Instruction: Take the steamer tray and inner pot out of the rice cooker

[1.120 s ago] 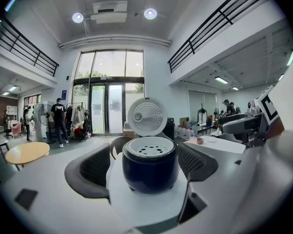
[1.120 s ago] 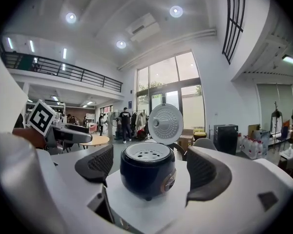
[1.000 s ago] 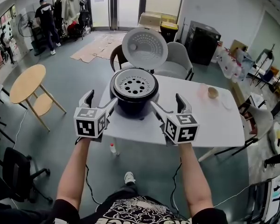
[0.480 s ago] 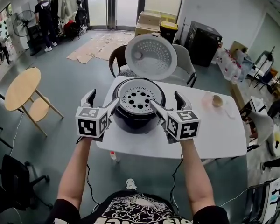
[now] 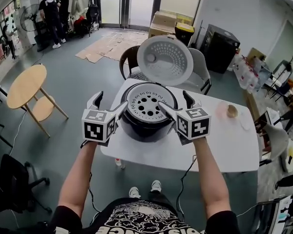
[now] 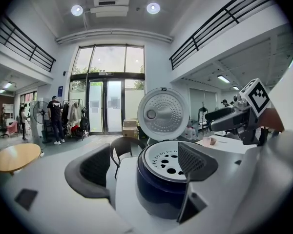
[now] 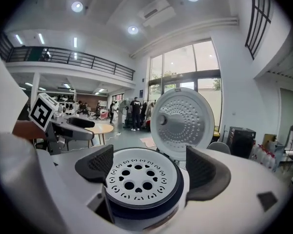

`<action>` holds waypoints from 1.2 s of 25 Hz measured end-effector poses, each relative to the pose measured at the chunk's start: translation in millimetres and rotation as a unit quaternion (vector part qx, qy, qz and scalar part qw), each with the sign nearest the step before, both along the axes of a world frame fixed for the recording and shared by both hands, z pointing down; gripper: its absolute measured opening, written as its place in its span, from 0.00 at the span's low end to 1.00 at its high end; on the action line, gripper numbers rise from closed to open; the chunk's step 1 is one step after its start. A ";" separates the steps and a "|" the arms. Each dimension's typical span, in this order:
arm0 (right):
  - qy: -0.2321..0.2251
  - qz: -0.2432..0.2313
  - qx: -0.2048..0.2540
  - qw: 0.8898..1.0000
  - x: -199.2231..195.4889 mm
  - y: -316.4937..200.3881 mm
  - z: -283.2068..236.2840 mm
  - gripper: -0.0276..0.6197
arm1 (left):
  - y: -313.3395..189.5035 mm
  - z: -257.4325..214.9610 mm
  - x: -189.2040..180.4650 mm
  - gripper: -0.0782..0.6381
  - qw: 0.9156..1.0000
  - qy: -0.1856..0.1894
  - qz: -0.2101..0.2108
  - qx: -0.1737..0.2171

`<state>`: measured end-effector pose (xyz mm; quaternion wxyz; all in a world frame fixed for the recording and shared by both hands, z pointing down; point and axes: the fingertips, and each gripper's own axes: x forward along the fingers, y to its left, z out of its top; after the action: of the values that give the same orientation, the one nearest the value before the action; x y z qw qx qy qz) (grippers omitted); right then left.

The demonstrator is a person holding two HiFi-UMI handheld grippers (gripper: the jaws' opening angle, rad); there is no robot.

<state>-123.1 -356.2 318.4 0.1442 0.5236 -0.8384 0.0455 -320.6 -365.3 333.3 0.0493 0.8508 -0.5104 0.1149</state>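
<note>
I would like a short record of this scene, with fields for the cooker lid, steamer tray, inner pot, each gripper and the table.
lid: open, standing up behind the rice cooker
steamer tray: white, with holes, seated in the cooker's top
inner pot: hidden under the tray
left gripper: open, empty, at the cooker's left side
right gripper: open, empty, at the cooker's right side
table: white, bears the cooker

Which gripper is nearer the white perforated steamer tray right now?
Right, slightly. The right gripper has its open jaws reaching over the right edge of the white perforated steamer tray; the left gripper hangs at the left rim of the dark rice cooker.
</note>
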 end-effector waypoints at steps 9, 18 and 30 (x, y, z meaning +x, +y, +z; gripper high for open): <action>0.109 -0.160 -0.069 0.979 -32.7 -50.6 33.1 0.77 | -30.4 17.0 0.5 0.70 1.000 -0.007 -0.025 -0.014; 0.203 -0.264 -0.172 0.927 -53.2 -74.5 79.1 0.77 | -39.2 19.0 -0.8 0.70 0.998 -0.003 -0.053 -0.017; 0.310 -0.314 -0.261 0.859 -55.7 -85.7 145.2 0.74 | -47.8 28.4 7.0 0.70 0.997 0.002 -0.067 -0.023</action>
<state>-178.8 -442.0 463.6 0.5345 0.1625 -0.8279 0.0506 -313.6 -413.1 361.7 0.0774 0.8133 -0.5638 0.1216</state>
